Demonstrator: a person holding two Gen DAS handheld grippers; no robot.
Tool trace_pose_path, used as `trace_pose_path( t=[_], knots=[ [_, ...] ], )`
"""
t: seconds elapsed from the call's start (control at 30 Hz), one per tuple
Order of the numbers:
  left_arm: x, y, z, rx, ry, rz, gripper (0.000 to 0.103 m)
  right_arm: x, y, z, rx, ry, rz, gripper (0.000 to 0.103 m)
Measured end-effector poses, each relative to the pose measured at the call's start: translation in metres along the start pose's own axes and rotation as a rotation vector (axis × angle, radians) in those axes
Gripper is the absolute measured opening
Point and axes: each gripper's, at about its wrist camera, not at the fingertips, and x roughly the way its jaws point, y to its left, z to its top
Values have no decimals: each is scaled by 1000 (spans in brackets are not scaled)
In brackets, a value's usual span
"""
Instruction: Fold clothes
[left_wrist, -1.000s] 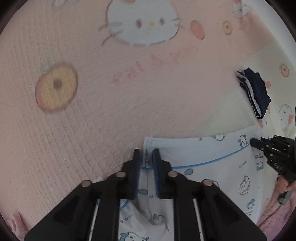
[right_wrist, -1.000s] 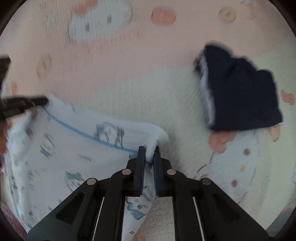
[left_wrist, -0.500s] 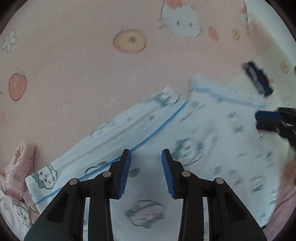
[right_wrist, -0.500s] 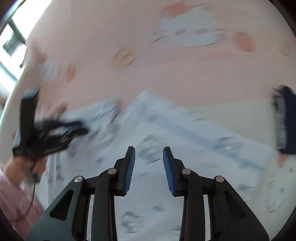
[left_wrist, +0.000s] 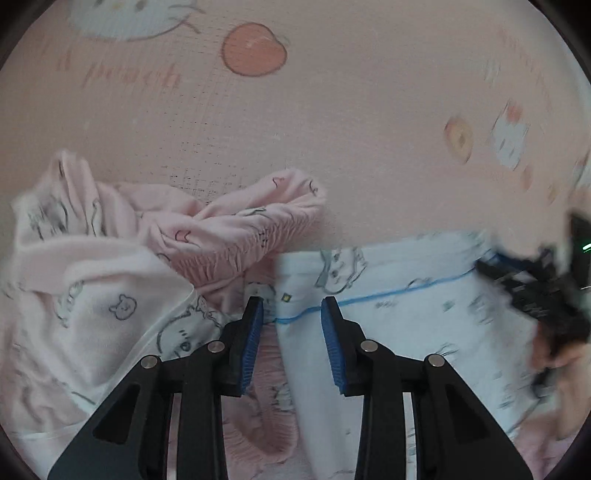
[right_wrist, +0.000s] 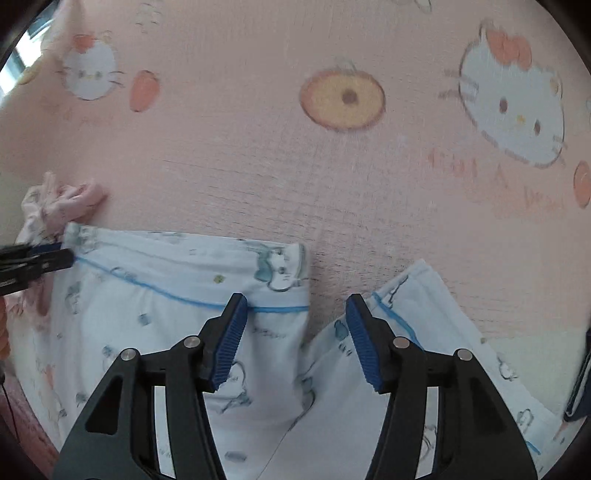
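Note:
Light blue printed pants (right_wrist: 177, 295) with a blue stripe lie flat on the pink Hello Kitty bedspread (right_wrist: 258, 166); they also show in the left wrist view (left_wrist: 406, 314). My right gripper (right_wrist: 293, 332) is open over the gap between one leg end and another part of the pants (right_wrist: 417, 295). My left gripper (left_wrist: 291, 325) is open, its jaws either side of the left corner of the pants. It shows at the left edge of the right wrist view (right_wrist: 40, 258). The right gripper appears blurred at the right of the left wrist view (left_wrist: 532, 284).
A crumpled pile of pink printed clothes (left_wrist: 110, 266) lies to the left of the blue pants, touching them. A dark navy folded garment (right_wrist: 580, 387) sits at the far right edge. The bedspread (left_wrist: 332, 129) stretches beyond.
Both grippers let go of the blue garment and opened. They moved back toward the near end of the pants, which now lie spread flat; the left one is by the pink pile.

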Motion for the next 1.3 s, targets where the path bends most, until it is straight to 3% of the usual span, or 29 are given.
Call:
trace_pose_path(
  t=[0.03,0.07,0.13,0.33,0.43,0.57,0.63,0.7,0.77,0.8,0.9,1.03,1.1,1.2,1.3],
  knots=[
    [0,3,1,-11,-2,-38,34,0,-2,1,1,-6,16,38],
    [1,6,1,-22,-4,-75,34,1,-4,2,1,-13,31,28],
    [3,2,3,0,-2,-61,9,1,-7,4,3,-25,61,5],
    [-5,-8,14,56,-88,16,5,-11,-16,15,33,-99,101,4],
    [1,5,12,47,-29,47,8,-9,-25,16,81,-105,131,4],
    [1,16,18,27,2,31,10,8,-34,13,119,-83,123,5],
    [-13,22,21,15,-26,58,18,1,-41,16,153,-99,135,17],
    [-31,15,20,70,-79,87,20,-13,-48,18,190,-129,140,29],
    [-40,2,17,151,-108,96,22,-36,-56,21,209,-166,130,29],
    [-39,-4,16,177,-106,120,28,-48,-58,22,210,-169,121,29],
    [-31,-27,13,217,-93,196,28,-81,-56,7,235,-158,74,29],
    [-19,-90,-16,291,-9,75,28,-132,-44,-64,308,-125,-2,29],
    [-18,-112,-50,314,47,25,28,-146,-34,-109,353,-89,-6,29],
    [-14,-137,-109,330,146,-42,28,-145,-13,-182,398,-26,6,30],
    [-26,-155,-159,364,175,-73,28,-136,0,-236,404,38,-37,30]
  ],
)
